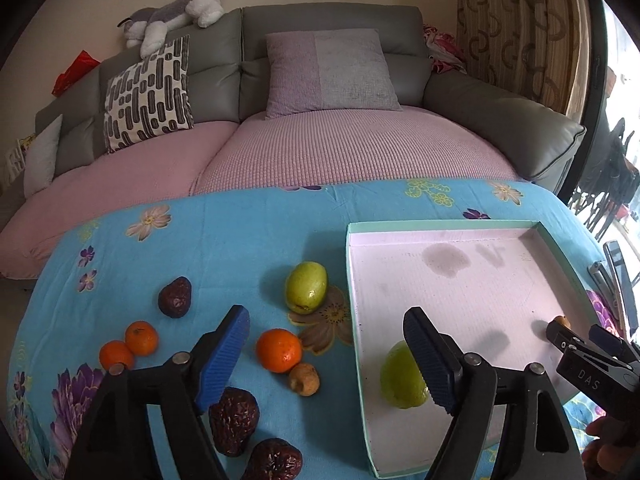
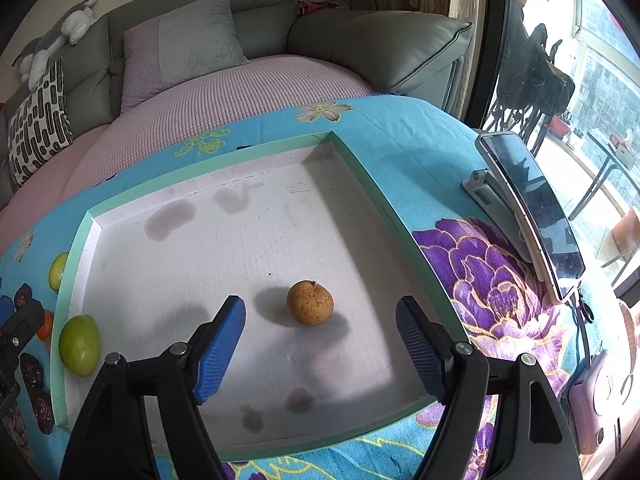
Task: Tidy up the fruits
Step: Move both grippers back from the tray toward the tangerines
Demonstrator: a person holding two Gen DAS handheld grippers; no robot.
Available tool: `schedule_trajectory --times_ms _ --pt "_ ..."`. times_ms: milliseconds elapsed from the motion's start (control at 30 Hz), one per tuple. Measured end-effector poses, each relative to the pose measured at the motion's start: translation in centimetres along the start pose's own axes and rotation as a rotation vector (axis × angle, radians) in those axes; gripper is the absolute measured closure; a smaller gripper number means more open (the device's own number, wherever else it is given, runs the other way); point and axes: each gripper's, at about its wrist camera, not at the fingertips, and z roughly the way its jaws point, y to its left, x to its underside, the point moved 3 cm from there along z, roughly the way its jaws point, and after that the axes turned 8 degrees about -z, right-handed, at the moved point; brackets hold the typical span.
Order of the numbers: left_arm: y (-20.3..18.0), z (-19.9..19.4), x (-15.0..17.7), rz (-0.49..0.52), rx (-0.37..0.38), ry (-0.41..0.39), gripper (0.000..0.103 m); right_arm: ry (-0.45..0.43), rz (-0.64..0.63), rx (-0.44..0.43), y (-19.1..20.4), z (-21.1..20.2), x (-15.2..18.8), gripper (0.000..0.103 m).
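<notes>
A shallow white tray with a mint rim lies on the blue flowered cloth. In it rest a green fruit near its left wall and a small tan round fruit. My left gripper is open, straddling the tray's left wall, the green fruit just beyond its right pad. My right gripper is open above the tray, the tan fruit lying free ahead of it. Left of the tray lie another green fruit, an orange, two small oranges, a tan fruit and dark wrinkled dates.
A grey sofa with pink covers and cushions stands behind the table. A phone on a stand sits right of the tray, and a small pink device lies at the table's right edge. The right gripper shows at the left view's right side.
</notes>
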Motion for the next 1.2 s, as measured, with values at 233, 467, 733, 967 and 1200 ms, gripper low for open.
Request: schedule_trajectory --times_ms 233,467,733,967,1200 --pt "5.9 0.1 -1.0 -0.120 -0.190 -0.041 0.002 -0.007 -0.036 -0.022 1.5 -0.4 -0.1 0.016" --pt "8.9 0.2 -0.9 -0.156 -0.292 -0.051 0.000 -0.046 -0.106 -0.082 4.9 -1.3 -0.7 0.012" --pt "11.5 -0.2 -1.5 -0.188 -0.301 -0.071 0.000 -0.106 -0.171 -0.175 9.6 -2.6 -1.2 0.011" --pt "14.4 -0.5 -1.7 -0.260 -0.305 -0.089 0.000 -0.120 -0.188 -0.210 11.9 -2.6 -1.3 0.011" --pt "15.7 -1.4 -1.6 -0.309 -0.253 -0.130 0.000 -0.133 -0.202 -0.163 12.3 -2.4 -1.0 0.011"
